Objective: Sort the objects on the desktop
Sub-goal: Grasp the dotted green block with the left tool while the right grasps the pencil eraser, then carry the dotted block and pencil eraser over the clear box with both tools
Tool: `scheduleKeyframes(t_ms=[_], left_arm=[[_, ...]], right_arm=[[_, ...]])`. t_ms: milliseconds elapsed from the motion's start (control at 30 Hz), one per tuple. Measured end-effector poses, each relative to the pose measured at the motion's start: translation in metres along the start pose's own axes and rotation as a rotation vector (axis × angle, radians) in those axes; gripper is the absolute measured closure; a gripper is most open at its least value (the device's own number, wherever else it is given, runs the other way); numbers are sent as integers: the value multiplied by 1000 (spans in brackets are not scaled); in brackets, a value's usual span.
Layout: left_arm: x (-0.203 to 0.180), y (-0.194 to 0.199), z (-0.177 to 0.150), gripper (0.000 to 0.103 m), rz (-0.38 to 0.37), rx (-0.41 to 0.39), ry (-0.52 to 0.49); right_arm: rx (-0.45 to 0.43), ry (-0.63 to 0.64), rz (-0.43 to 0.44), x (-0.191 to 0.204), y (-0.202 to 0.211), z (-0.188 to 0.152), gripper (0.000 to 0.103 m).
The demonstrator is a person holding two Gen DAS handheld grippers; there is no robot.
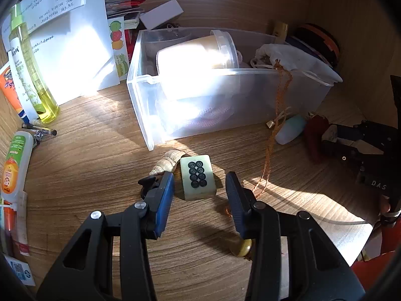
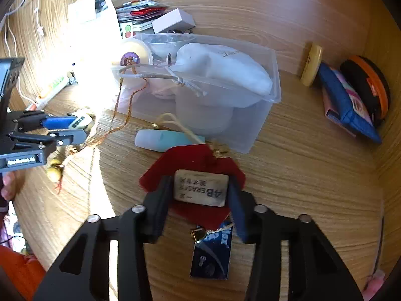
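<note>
The right hand-held gripper (image 2: 200,195) clenches the eraser (image 2: 201,187) lying on a red pouch (image 2: 193,158); lifting may drag it. The left hand-held gripper (image 1: 200,190), released, straddles the mahjong tile (image 1: 198,176) mid-desk (image 1: 100,165); it may skid into the seashell (image 1: 166,161).

The left gripper (image 1: 199,184) straddles a mahjong tile (image 1: 198,176) on the wooden desk (image 1: 100,165), pads apart from it; a seashell (image 1: 166,163) touches the tile

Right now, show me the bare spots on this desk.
Bare wood lies right of the clear bin, short of the blue pouch, and left of the mahjong tile toward the orange-capped tube. Crowded in front of the bin.
</note>
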State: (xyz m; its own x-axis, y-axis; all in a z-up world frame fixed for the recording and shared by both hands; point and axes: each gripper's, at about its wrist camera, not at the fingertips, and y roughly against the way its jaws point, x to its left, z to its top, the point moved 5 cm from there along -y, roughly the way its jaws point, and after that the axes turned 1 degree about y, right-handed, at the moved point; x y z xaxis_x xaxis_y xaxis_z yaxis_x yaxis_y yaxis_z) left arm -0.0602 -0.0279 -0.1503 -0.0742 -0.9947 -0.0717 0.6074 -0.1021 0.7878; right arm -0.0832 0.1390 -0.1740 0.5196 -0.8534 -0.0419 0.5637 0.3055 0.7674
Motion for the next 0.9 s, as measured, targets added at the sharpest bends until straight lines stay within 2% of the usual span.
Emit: scheduleKeyframes(t_ms=[33, 100, 300, 500, 900], left_arm=[[1, -1, 1, 67, 4, -2, 2], [2, -2, 3, 79, 13, -7, 7], [-3, 1, 5, 79, 21, -34, -16], [-7, 16, 17, 79, -13, -91, 9], [-15, 50, 43, 79, -54, -206, 19]], right_arm=[[-3, -3, 4, 0, 0, 1, 65], [-8, -9, 9, -1, 1, 2, 65], [-37, -38, 40, -6, 13, 0, 65], [-92, -72, 89, -10, 37, 7, 65], [-197, -62, 101, -12, 67, 35, 65]])
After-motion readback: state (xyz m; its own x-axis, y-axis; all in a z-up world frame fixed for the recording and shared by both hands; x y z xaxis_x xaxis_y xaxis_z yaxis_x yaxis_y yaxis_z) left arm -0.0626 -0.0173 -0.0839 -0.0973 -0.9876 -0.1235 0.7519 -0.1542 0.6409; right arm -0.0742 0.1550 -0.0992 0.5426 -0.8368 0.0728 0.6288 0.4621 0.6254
